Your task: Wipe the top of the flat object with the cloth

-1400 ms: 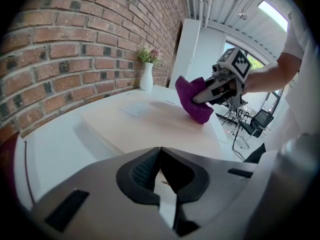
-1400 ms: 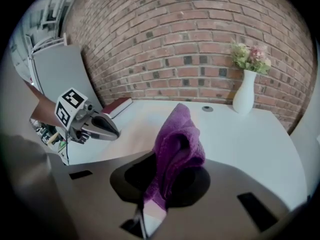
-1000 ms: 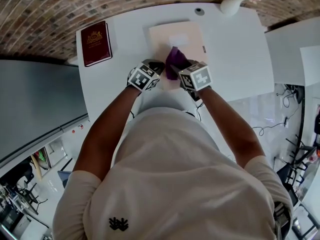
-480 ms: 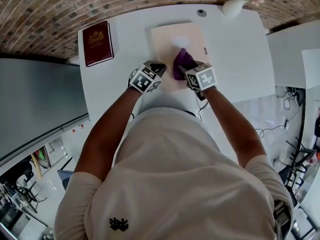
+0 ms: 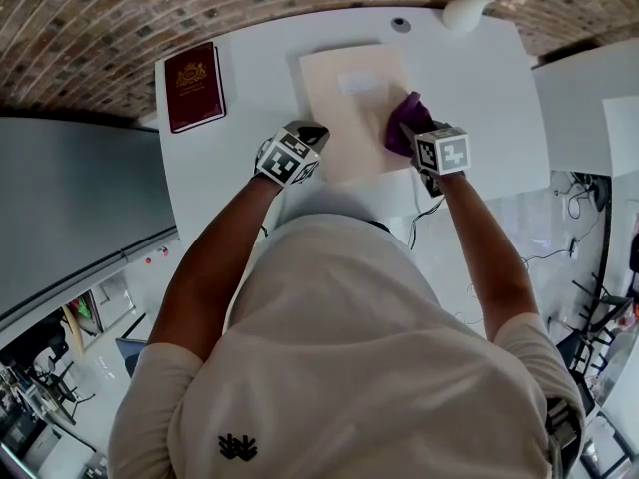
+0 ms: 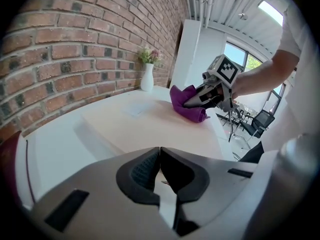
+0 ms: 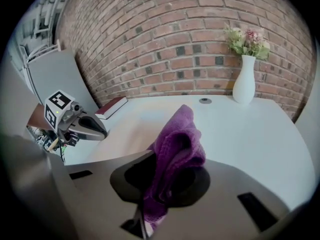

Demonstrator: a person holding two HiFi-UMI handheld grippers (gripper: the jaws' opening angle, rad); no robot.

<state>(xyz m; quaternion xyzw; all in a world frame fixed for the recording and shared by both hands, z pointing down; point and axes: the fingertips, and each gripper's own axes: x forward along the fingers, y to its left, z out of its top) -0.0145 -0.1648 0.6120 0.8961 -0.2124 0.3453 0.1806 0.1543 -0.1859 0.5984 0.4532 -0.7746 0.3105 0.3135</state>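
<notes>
All 3 views are bright and evenly lit. In the left gripper view daylight comes through the windows (image 6: 239,59) at the far right, and a ceiling lamp (image 6: 270,11) above them is nearly blown out. The white table (image 5: 469,78) shows almost no surface detail in the head view. Shadows are faint and soft, with only a pale one along the left edge of the flat pad (image 6: 150,126). The 2 gripper views are fisheye circles with black corners that bend the brick wall (image 7: 165,39). The left gripper (image 6: 160,154) looms near and blurred, and the cloth (image 7: 177,144) close to the lens is slightly soft.
</notes>
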